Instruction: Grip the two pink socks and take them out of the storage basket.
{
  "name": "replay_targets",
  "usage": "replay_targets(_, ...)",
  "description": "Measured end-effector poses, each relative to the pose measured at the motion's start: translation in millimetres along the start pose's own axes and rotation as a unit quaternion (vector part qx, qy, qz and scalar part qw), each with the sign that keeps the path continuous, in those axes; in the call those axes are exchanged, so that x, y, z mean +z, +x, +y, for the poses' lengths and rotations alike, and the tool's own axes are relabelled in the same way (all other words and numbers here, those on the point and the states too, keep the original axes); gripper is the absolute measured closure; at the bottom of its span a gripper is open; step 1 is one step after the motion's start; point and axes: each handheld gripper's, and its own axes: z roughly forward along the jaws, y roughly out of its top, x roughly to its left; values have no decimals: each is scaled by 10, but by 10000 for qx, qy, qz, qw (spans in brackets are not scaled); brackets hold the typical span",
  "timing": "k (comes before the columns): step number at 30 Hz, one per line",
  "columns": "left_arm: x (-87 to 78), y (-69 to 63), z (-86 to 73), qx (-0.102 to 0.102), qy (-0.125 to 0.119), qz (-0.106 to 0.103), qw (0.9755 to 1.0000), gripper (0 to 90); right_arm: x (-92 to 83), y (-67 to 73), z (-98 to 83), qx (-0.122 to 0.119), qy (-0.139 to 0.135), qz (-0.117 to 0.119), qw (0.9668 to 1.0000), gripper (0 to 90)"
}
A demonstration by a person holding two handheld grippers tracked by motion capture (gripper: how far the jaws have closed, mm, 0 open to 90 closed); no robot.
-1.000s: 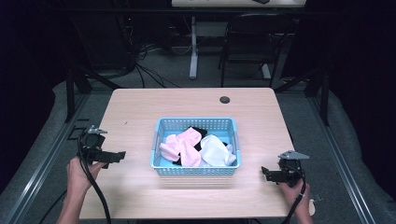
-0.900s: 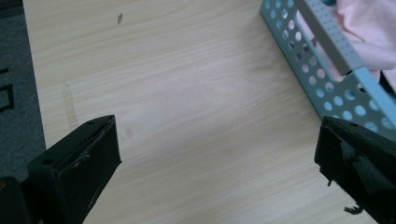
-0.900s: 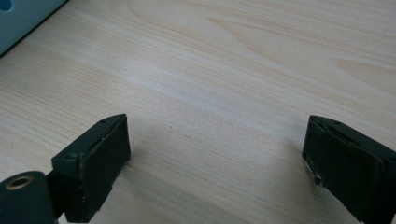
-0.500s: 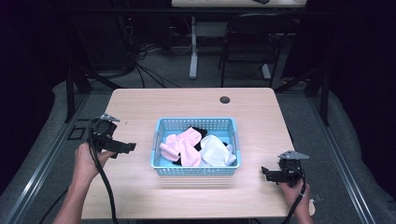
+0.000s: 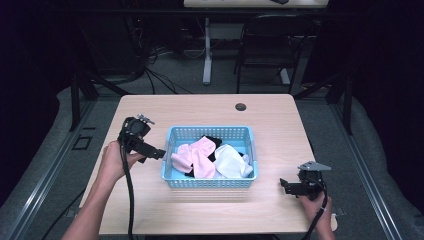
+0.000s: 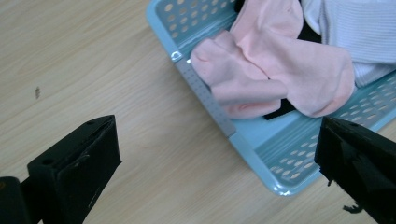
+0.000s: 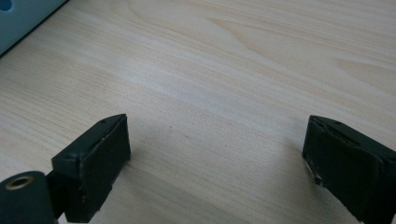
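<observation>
Nothing taken out yet, by the look of it; the pink socks lie in the blue basket mid-desk, beside a white sock. Left gripper hangs at the basket's left rim, jaws wide, empty; right gripper sits near the desk's front right corner, also wide, empty; all the lifting looks yet to do.

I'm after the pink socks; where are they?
In the high view, the pink socks lie in the blue basket's left half, beside the white sock, near the left gripper.
</observation>
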Motion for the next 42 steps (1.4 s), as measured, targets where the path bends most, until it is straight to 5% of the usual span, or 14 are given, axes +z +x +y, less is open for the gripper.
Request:
replay_targets(18, 481, -375, 405, 568, 590, -361, 9960, 0, 0, 0, 0, -4, 2, 1, 10000, 71)
replay_targets(31, 913, -453, 440, 703, 1086, -508, 9903, 31, 0, 0, -1, 0, -2, -1, 10000, 71)
replay_targets(42, 1142, -410, 420, 694, 1390, -410, 9870, 104, 0, 0, -1, 0, -2, -1, 10000, 71)
